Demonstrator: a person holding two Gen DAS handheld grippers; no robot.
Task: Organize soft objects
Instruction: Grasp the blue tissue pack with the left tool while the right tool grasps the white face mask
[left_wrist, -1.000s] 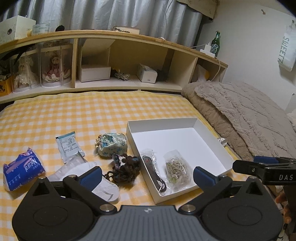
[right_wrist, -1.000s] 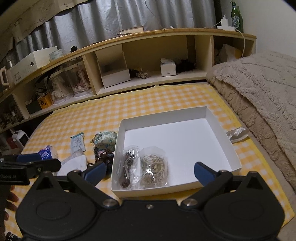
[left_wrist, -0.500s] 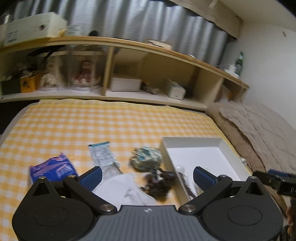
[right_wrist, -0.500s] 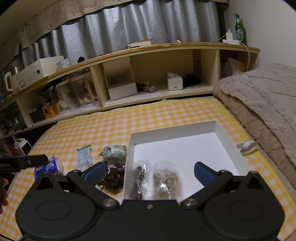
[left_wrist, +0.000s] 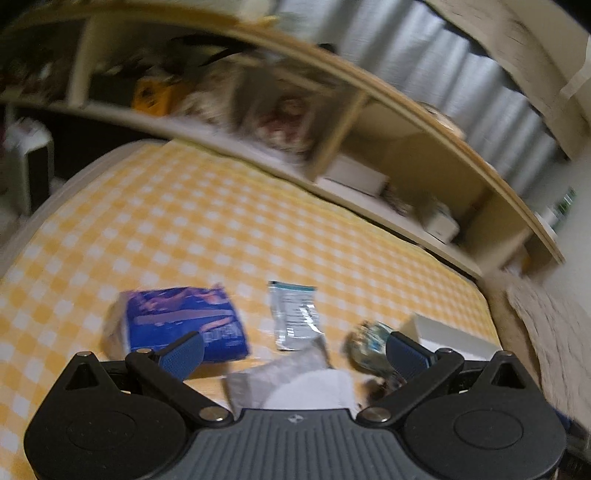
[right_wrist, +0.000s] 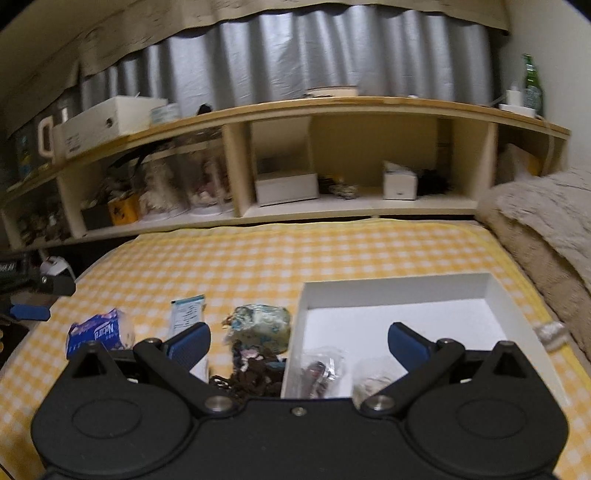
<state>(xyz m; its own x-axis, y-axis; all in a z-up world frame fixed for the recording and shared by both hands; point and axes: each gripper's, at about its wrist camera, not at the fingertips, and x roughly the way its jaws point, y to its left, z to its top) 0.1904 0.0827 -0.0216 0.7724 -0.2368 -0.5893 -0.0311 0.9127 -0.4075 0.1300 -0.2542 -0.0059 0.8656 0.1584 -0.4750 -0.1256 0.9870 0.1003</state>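
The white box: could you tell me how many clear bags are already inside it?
2: both lie at the white box's near edge, a dark-filled bag left of a pale-filled bag; the right gripper may hide more.

The left gripper has swung left, away from the white box, now facing the blue tissue pack.

Yellow-and-white checked sheet, blue tissue pack, white box

1 box, 1 tissue pack, 1 sachet, 1 pouch, 2 bagged items.
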